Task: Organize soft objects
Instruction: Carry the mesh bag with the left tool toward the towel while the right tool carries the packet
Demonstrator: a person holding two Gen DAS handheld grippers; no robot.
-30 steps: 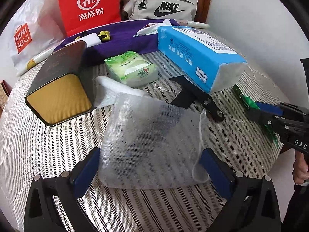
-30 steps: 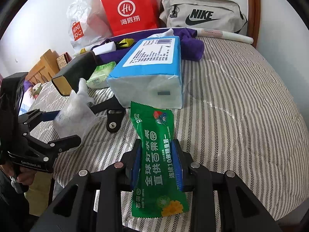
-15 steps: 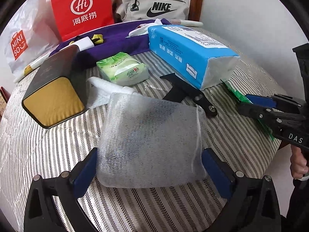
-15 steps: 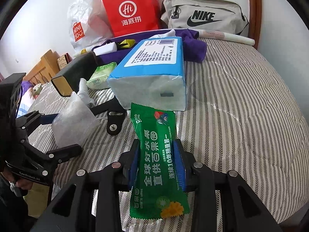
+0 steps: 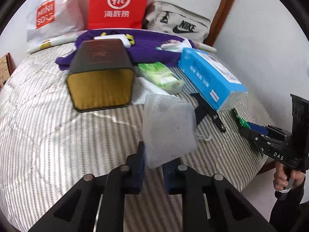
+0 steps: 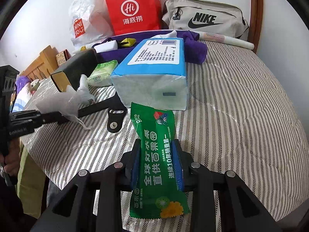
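Far left on the striped bed (image 6: 241, 100): left gripper (image 5: 153, 171), fingers (image 5: 138, 166) pinched tight on the bottom edge of a white mesh pouch (image 5: 169, 127). Pouch upright above the fingers, its drawstring dangling off the right side. From the right wrist view, same pouch (image 6: 58, 101) clamped at the bed's left edge, a hand (image 6: 11, 160) below on the handle.

Behind the pouch, lying on its side: dark box (image 5: 102, 77) with a gold end toward the camera. Just right of it, a green tissue pack (image 5: 162, 76), then a black bracket (image 5: 208, 112) flat on the bed, partly under a big blue tissue pack (image 5: 210, 77). Purple cloth (image 5: 152, 52) spread behind these.

Along the wall, left to right: white Miniso bag (image 5: 50, 19), red paper bag (image 5: 117, 5), grey Nike bag (image 5: 179, 25).

Further right: right gripper (image 6: 157, 160), fingers (image 6: 135, 162) closed on the sides of a green snack packet (image 6: 156, 154). Packet long-ways between the fingers, near end hanging toward the camera, far end almost touching the blue pack's white end. Seen from the left wrist view, this gripper (image 5: 251, 129) low at the right edge of the bed, green wrapper showing between its fingers.
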